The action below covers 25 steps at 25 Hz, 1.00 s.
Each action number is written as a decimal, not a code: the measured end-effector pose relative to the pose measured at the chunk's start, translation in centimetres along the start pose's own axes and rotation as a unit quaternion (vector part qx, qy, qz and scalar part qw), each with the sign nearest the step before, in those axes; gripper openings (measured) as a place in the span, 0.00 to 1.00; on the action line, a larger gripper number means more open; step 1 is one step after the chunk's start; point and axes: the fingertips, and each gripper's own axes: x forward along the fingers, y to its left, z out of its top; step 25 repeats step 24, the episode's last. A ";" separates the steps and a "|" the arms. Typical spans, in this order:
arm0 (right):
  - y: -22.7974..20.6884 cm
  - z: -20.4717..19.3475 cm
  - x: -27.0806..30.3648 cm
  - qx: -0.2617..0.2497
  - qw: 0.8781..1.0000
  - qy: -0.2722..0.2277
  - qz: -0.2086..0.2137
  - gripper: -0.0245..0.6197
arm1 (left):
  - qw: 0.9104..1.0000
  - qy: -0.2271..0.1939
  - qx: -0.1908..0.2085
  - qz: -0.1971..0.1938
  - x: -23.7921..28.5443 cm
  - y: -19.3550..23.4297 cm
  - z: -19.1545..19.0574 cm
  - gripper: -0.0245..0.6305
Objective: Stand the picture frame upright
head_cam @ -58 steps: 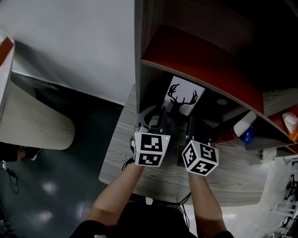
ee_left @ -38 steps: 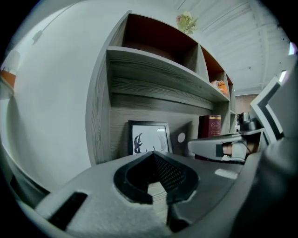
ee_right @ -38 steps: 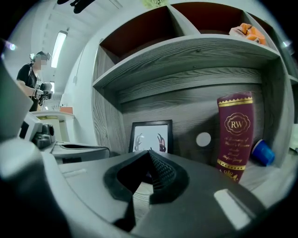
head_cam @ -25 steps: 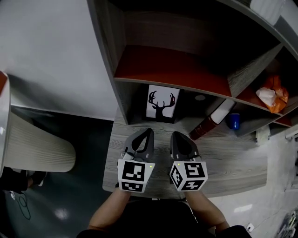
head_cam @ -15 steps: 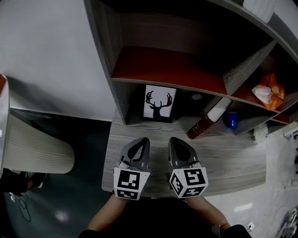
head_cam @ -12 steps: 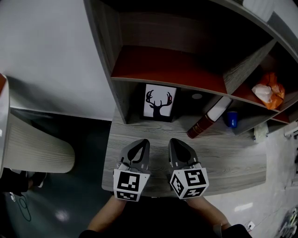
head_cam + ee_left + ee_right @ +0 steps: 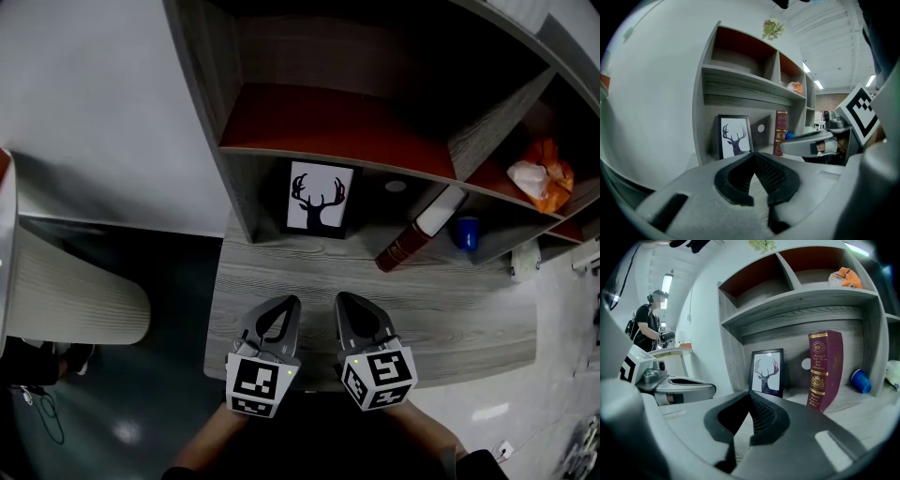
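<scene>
Picture frame (image 7: 317,199) stands upright on the grey wood-grain tabletop (image 7: 450,305), in the leftmost bay under the lowest shelf of the shelf unit (image 7: 234,141). It sits close to the unit's left side wall, its back towards the rear panel. It has a thin black border, and its white print shows a black stag's head with antlers. Both tong cameras see it head-on, at (image 7: 735,137) in the left gripper view and at (image 7: 767,372) in the right gripper view.

To the frame's right in the same bay, a dark red book (image 7: 412,239) with gold bands stands on end at a slight lean. A blue cup (image 7: 466,232) lies just beyond it, further right. A small pale round spot (image 7: 395,187) marks the rear panel between frame and book. On the red-floored shelf above and to the right lies a crumpled orange thing (image 7: 539,178).

The left tongs (image 7: 291,304) and the right tongs (image 7: 343,302) hang side by side over the near edge of the tabletop, well apart from the frame and pointing towards it. Each pair has its jaws closed together, tip to tip, with nothing between them; only tabletop shows through the opening behind the tips. Each marker cube faces the head camera, with the person's forearms below.

In the right gripper view, another person (image 7: 647,326) stands in the background at the left.
</scene>
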 end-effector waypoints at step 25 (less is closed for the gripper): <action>0.7 -1.5 0.0 0.002 1.000 0.022 0.014 0.04 | 1.000 0.023 -0.019 0.008 -1.0 0.2 -1.9 0.03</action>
